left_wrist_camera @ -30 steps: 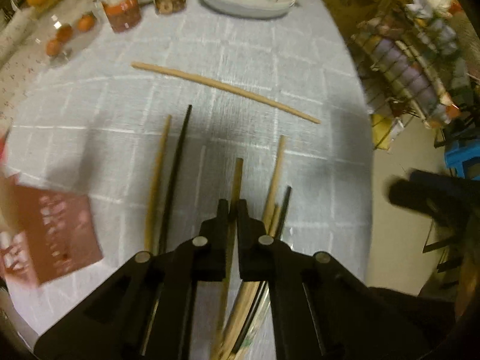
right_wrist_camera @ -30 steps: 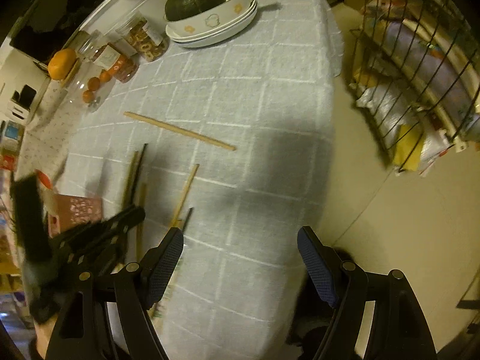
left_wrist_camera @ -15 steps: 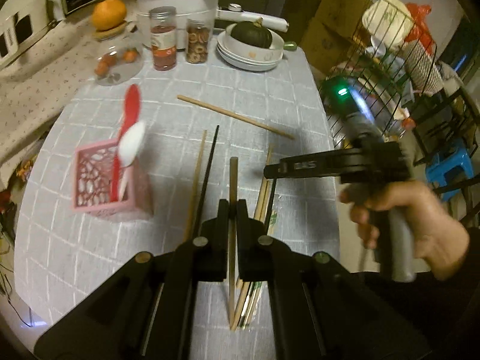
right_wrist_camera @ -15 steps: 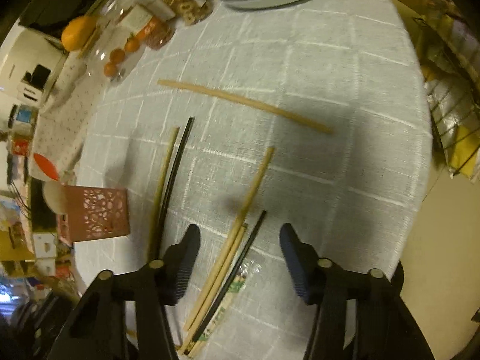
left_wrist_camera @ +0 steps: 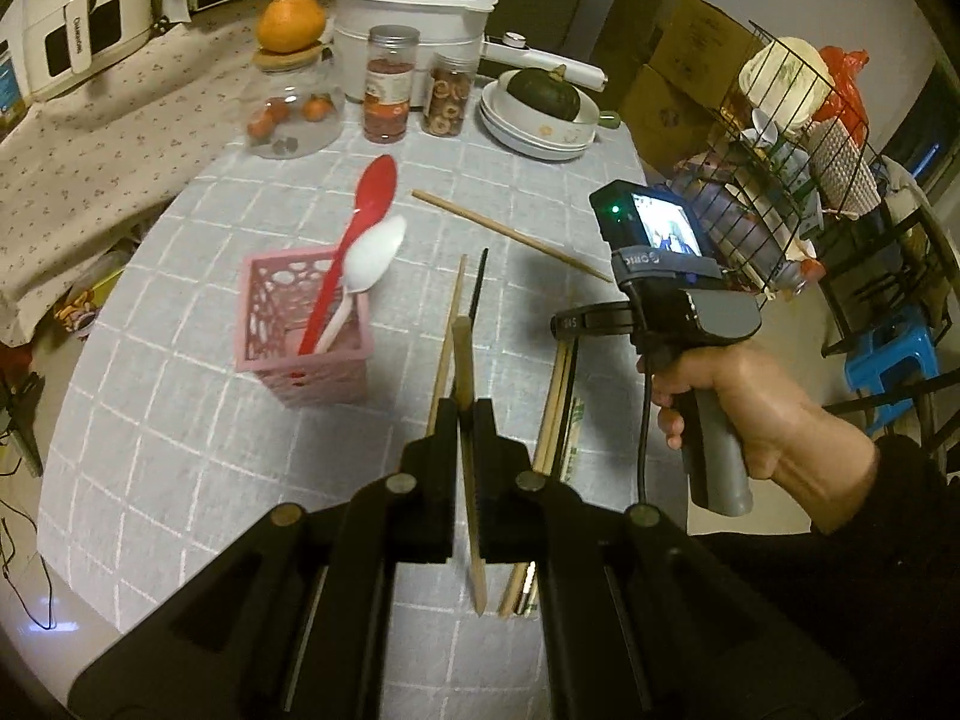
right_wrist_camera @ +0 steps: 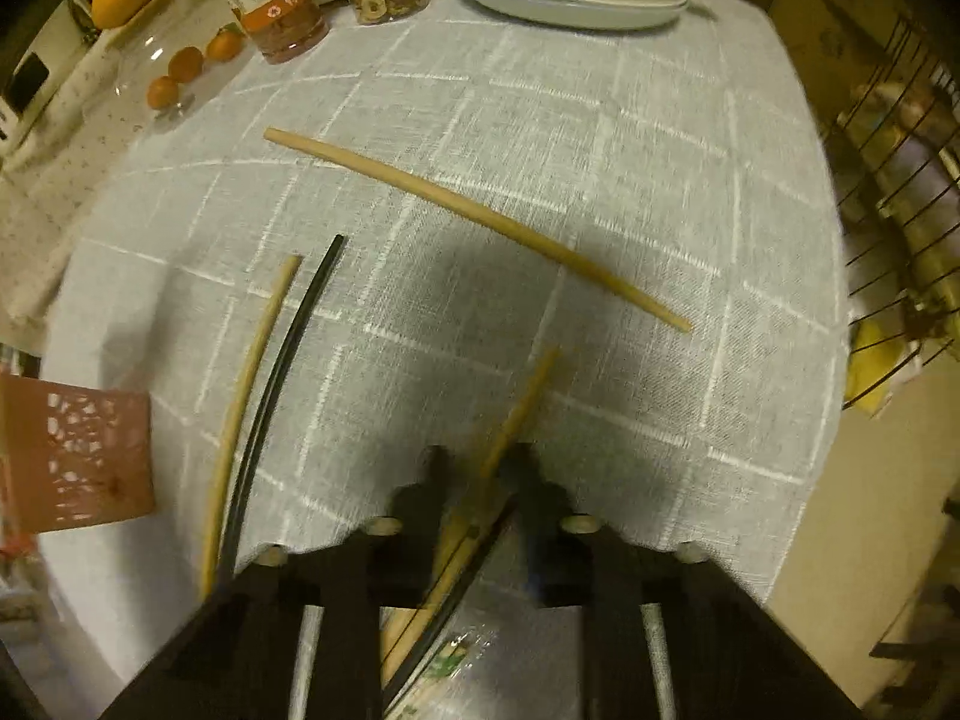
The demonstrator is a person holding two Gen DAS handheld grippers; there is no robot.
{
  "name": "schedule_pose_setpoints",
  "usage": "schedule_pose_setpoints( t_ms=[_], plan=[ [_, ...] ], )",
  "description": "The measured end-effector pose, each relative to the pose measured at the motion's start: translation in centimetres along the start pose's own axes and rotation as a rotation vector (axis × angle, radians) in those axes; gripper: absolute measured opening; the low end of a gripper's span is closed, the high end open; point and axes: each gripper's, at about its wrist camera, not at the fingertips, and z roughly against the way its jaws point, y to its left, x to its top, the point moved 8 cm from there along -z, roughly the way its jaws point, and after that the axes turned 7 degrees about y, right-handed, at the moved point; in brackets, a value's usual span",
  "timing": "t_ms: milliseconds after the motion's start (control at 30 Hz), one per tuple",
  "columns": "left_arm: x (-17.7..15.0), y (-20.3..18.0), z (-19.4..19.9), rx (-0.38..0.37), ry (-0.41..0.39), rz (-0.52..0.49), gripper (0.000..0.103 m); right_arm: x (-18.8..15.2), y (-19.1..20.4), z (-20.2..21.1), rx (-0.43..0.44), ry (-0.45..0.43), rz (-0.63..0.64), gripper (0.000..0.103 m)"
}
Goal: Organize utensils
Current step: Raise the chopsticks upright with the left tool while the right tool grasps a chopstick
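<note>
- The left claw (left_wrist_camera: 461,414) is clamping one tan chopstick (left_wrist_camera: 465,372), holding it clear of the tabletop (left_wrist_camera: 180,420) and pointing steeply down; the stick is running between the jaws, with its butt end sticking up ahead of them.
- The pink holder (left_wrist_camera: 300,324) is standing on the tabletop to the left of that chopstick, well apart from it, with a red spoon (left_wrist_camera: 366,222) and a white spoon (left_wrist_camera: 366,270) already leaning in it.
- The step in hand appears to be carrying this chopstick to the holder. The next move calls for swinging it left, tipping it more upright over the open top and letting go without knocking the spoons.
- The right claw (right_wrist_camera: 480,468) has just been closing over a bundle of chopsticks (right_wrist_camera: 516,408) near the table edge; a tan stick is lying between its jaws, but blur is hiding whether the pads are pressing on it yet.
- A tan and a black chopstick (right_wrist_camera: 276,360) are lying side by side between holder and bundle; a long chopstick (right_wrist_camera: 468,210) is lying apart, further back.
- A paper wrapper (right_wrist_camera: 444,666) is lying under the bundle and could come up with it.
- Jars (left_wrist_camera: 390,84), a glass jar (left_wrist_camera: 294,108), a cooker (left_wrist_camera: 414,18) and plates (left_wrist_camera: 540,132) with a squash (left_wrist_camera: 543,93) are standing at the far edge, out of the path.
</note>
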Motion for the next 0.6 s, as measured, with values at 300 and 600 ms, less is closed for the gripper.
schedule_pose_setpoints(
  t_ms=[300,600],
  plan=[
    [-0.4,1.1,0.6,0.023,-0.018,0.012,0.006,0.4,1.6,2.7,0.097,-0.068,0.023,0.011],
    [0.0,1.5,1.6,0.034,-0.069,0.024,0.005,-2.5,4.5,11.0,0.212,-0.229,0.17,0.008]
  ],
)
